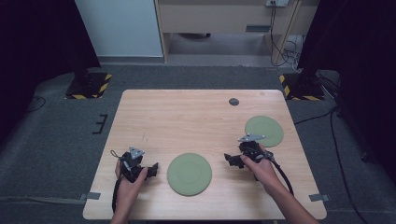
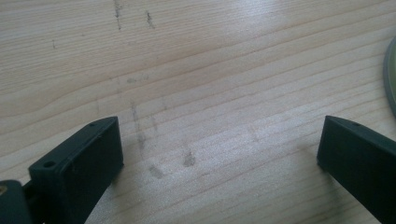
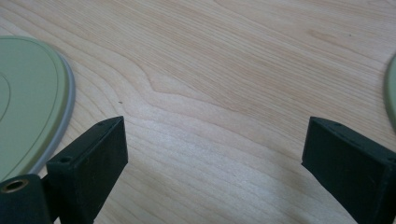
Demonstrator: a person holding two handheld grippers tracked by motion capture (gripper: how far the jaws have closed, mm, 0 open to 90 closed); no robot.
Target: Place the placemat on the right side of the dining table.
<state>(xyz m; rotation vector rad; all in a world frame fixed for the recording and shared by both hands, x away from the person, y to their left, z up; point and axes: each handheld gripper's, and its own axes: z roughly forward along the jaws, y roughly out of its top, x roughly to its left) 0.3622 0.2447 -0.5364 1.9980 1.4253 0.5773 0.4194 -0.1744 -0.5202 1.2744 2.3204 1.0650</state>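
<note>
Two flat green plates lie on the wooden table (image 1: 154, 116): the near plate (image 1: 189, 174) at the front middle and the far plate (image 1: 264, 131) at the right. My left gripper (image 1: 152, 169) rests low just left of the near plate, held in a hand. Its jaws stand wide open (image 2: 219, 135) over bare wood, with the near plate's rim (image 2: 391, 74) at the right edge. My right gripper (image 1: 229, 161) sits between the two plates, pointing toward the near one. It is open too (image 3: 215, 128), with the near plate (image 3: 28, 102) to its left and a rim (image 3: 391, 88) at the right.
A small dark round disc (image 1: 234, 101) lies near the table's far edge. Grey carpet surrounds the table, with hazard-striped stand bases (image 1: 88, 86) at the back left and back right (image 1: 299, 88). Faint scuff marks (image 2: 154, 170) show on the wood.
</note>
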